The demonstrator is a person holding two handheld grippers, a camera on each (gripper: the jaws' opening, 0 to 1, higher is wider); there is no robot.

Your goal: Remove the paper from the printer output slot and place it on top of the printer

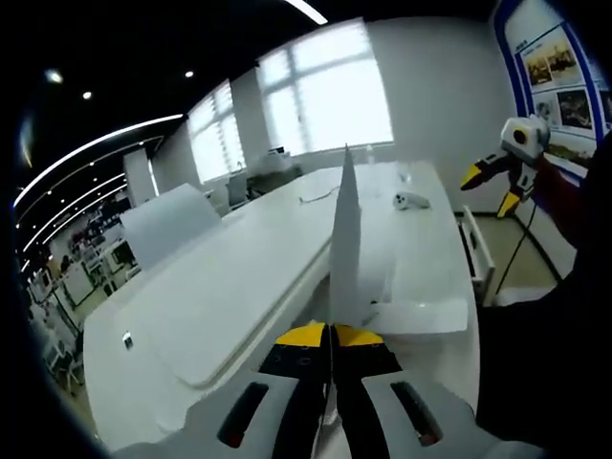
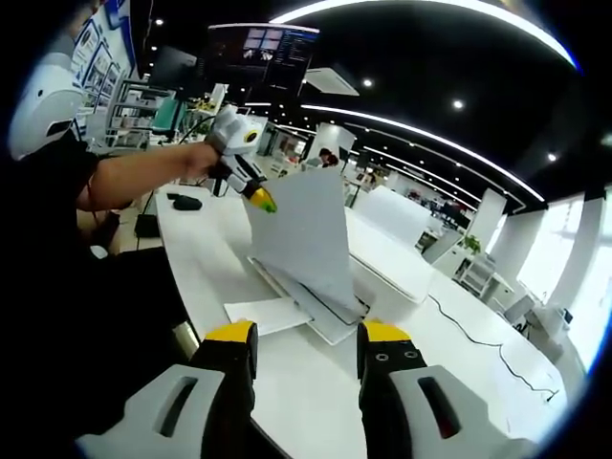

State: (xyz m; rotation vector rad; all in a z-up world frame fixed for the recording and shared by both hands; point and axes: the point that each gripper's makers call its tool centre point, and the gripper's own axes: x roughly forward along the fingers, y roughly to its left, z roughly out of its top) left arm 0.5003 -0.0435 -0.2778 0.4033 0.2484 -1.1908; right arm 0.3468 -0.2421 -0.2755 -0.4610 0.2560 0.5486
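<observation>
The left gripper (image 1: 331, 337) has its jaws pressed together on the edge of the paper (image 1: 345, 239), a plain white sheet seen edge-on, lifted above the white printer (image 1: 220, 296) on the tabletop (image 1: 421, 249). The right gripper (image 2: 298, 333) hovers with jaws wide apart, well short of the sheet.

opposed views over shared printer (image 2: 382, 273)
</observation>
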